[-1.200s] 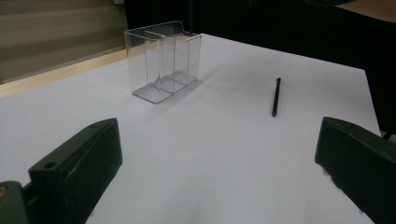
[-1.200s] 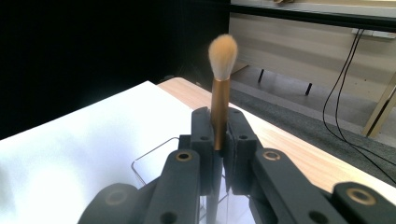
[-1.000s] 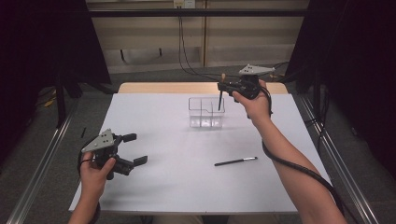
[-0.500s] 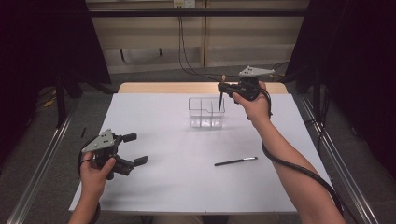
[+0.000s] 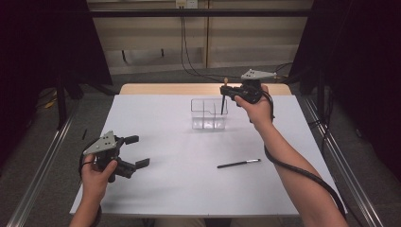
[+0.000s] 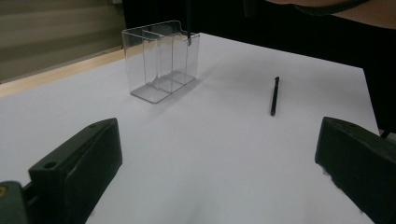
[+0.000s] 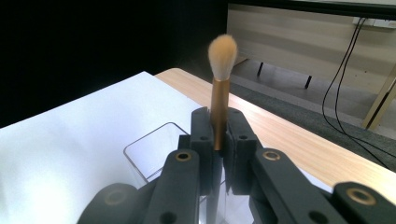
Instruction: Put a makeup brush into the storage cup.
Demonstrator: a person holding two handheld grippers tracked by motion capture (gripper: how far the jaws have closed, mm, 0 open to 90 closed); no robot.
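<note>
My right gripper (image 5: 226, 91) (image 7: 218, 140) is shut on a makeup brush (image 5: 223, 98) (image 7: 219, 98) with a gold ferrule and tan bristles pointing up. The brush's dark handle hangs down over the right end of a clear divided plastic organizer (image 5: 208, 113) (image 6: 160, 59) (image 7: 154, 151) at the far middle of the table. A second thin black brush (image 5: 239, 163) (image 6: 274, 95) lies flat on the white tabletop, nearer the front and right of centre. My left gripper (image 5: 137, 151) (image 6: 215, 172) stands open at the front left, above bare table, with nothing between its jaws.
The white table (image 5: 175, 189) has a wooden strip (image 5: 179, 89) along its far edge. Metal rails (image 5: 42, 161) run along both sides. Cables (image 5: 187, 47) hang down the far wall. A cable (image 5: 302, 172) trails along the person's right forearm.
</note>
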